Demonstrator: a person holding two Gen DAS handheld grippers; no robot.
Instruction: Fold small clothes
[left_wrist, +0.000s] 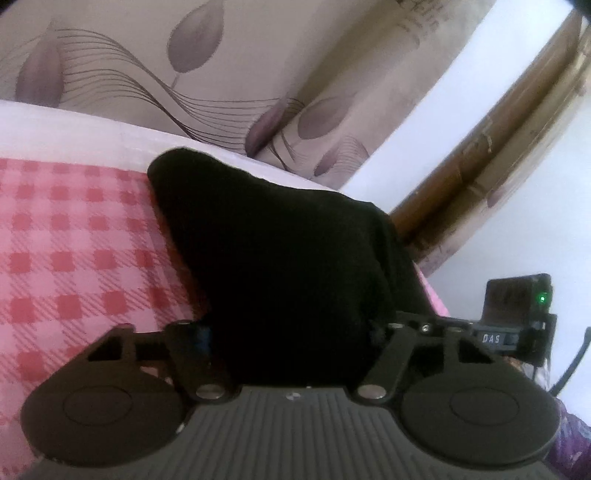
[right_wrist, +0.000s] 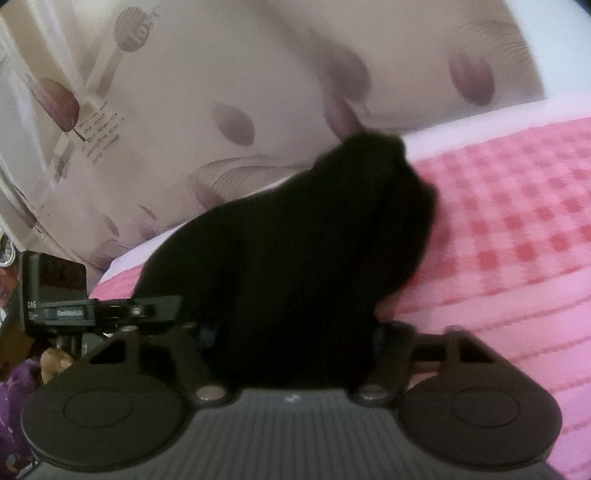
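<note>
Holding the black garment up off the bed, we have a bunch of it in each pair of tongs, probably to carry one edge over for a fold; in the left tongs dark cloth fills the gap and hides the tips, so we cannot tell whether they pinch it; the right tongs are hidden the same way, in a blurred view; under the cloth lies a pink checked bedcover with a pale border, and behind it a leaf-patterned curtain.
</note>
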